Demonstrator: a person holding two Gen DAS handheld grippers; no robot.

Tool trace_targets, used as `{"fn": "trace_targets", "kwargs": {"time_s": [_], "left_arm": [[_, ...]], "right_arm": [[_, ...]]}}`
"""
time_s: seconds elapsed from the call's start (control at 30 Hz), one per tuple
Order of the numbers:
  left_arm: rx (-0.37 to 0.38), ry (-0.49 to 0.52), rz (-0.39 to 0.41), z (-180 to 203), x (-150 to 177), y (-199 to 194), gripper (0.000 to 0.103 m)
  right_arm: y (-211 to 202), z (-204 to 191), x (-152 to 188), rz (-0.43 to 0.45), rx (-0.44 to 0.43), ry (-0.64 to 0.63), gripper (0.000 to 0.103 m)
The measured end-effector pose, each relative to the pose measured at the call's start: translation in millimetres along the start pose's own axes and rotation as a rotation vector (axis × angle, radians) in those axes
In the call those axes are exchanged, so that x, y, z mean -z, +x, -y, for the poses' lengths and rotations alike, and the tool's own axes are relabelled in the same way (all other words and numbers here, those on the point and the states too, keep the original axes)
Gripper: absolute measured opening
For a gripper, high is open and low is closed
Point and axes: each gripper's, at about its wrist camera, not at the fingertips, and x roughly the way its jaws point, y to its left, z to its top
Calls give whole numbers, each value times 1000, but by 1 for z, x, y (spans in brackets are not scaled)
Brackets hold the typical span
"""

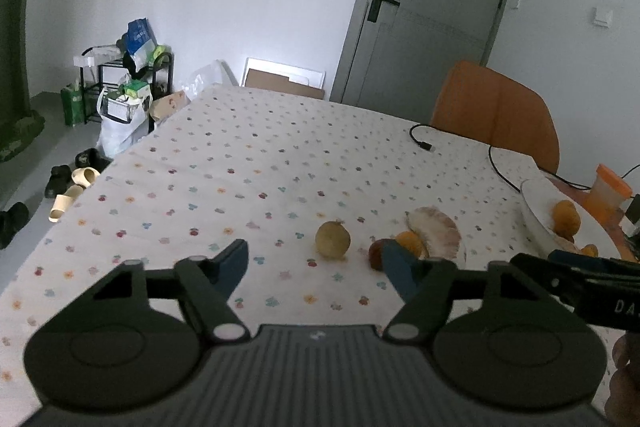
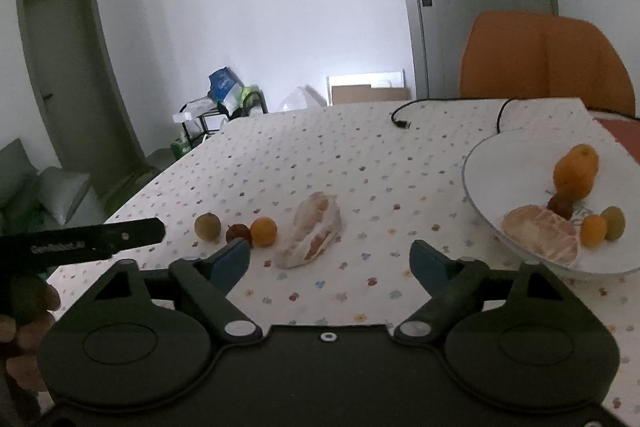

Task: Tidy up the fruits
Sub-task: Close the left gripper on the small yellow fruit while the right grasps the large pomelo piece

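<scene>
Right wrist view: your right tongs (image 2: 330,253) stand partly open and empty, the soft, membrane-skinned peeled pomelo segment (image 2: 314,229) on the table (image 2: 360,163) just ahead between their tips; pinch its thick middle gently.

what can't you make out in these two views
- Left wrist view: the dark red fruit is half hidden behind the left gripper's finger.
- Left wrist view: the plate is cut off by the right gripper.
- Right wrist view: a small dark fruit in the plate sits behind the peeled segment.
</scene>
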Motion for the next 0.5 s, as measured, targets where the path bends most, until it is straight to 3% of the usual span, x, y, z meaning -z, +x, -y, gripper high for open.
{"fn": "trace_targets", "kwargs": {"time_s": [0.3,0.5], "left_arm": [[-5,-12,-27,1,-2,18,50],[-3,-13,-43,4,-4,31,45]], "right_arm": [[17,-4,-5,-28,-10,-17,79],[32,-7,-5,-61,-20,-24,76]]}}
